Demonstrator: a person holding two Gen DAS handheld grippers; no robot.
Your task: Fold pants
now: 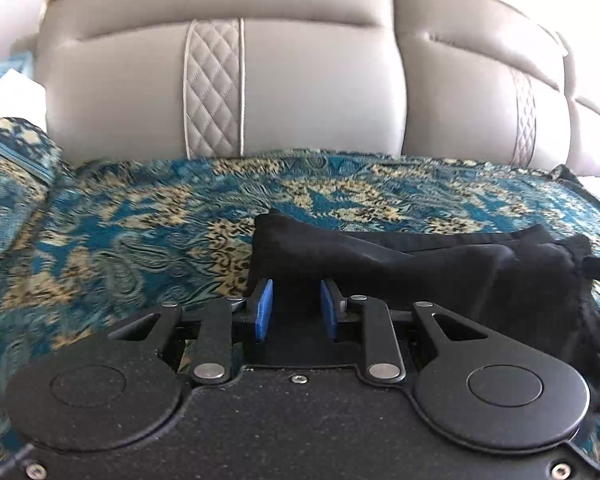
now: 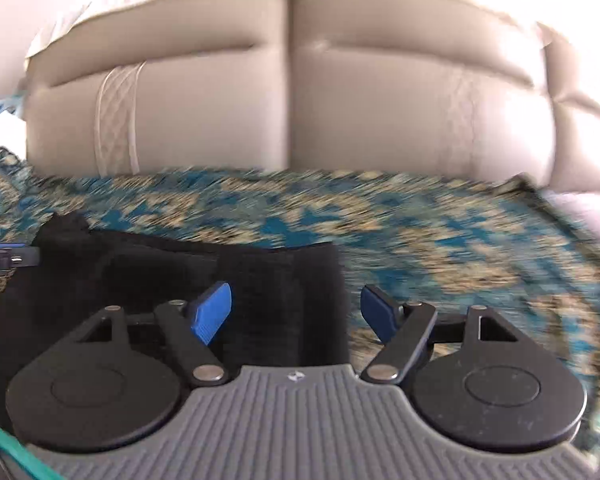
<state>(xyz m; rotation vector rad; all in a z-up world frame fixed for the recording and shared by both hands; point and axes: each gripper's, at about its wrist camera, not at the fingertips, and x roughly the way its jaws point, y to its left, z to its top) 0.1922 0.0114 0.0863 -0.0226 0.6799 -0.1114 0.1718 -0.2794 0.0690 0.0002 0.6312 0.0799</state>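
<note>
Left wrist view: the left gripper [image 1: 296, 307] has its blue pads a little apart with the near edge of the folded black pants [image 1: 420, 264] between them, no clear pinch, pants lying on the teal-and-gold patterned cover [image 1: 140, 232] in front of the beige sofa back [image 1: 300, 80]. Right wrist view, pretty blurry: the right gripper [image 2: 296, 312] has its jaws spread wide at the right end of the pants [image 2: 180, 272], one blue pad over the cloth and the other over the cover [image 2: 460, 240].
</note>
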